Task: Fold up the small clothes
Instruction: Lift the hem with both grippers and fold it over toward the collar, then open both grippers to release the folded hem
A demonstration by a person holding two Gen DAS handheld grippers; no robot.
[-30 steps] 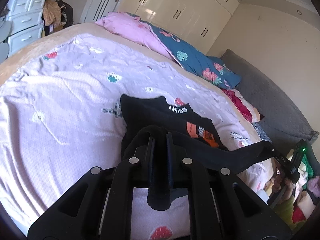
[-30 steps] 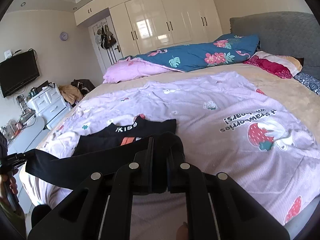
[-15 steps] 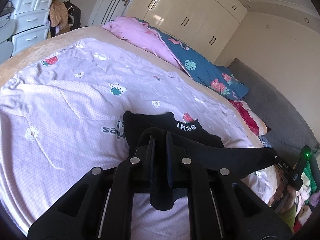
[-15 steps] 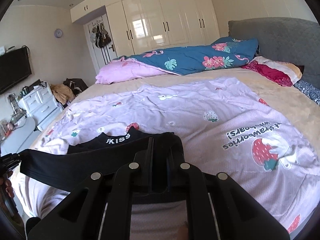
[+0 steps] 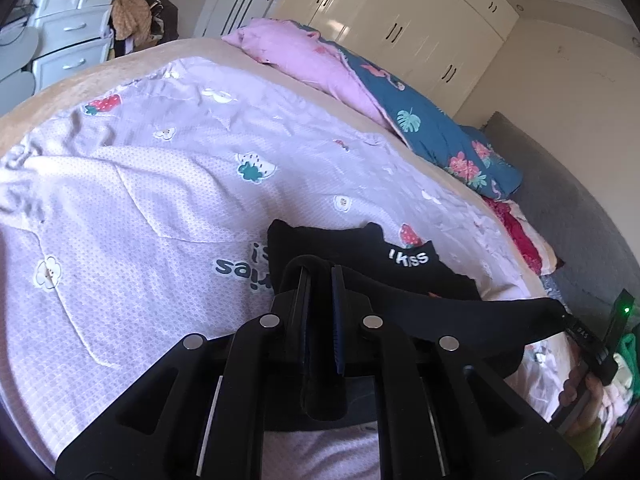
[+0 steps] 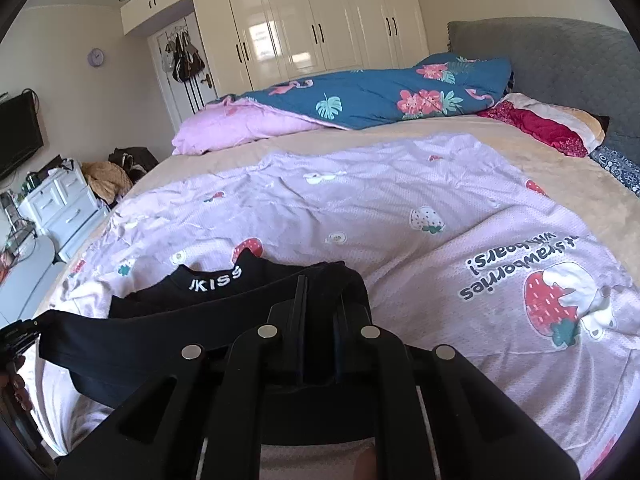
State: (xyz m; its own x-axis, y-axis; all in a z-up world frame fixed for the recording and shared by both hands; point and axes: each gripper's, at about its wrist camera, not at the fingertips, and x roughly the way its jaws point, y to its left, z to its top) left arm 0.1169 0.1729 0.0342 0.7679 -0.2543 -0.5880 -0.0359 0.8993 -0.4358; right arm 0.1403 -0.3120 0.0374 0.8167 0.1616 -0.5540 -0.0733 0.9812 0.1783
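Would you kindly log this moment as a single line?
left gripper: shut on black garment | right gripper: shut on black garment | hem stretched above lilac sheet

White "KISS" on collar of black garment [image 6: 224, 282], upside-down "strawberries with bears!" on lilac bedsheet [image 6: 524, 258], near right, partial "ries" at left [image 5: 240, 268]

Each camera sits close behind its own claw and looks slightly down over the bed [image 5: 152, 200]. Both views share the black garment [image 6: 168, 340], the bed and the white wardrobe [image 6: 320, 28].
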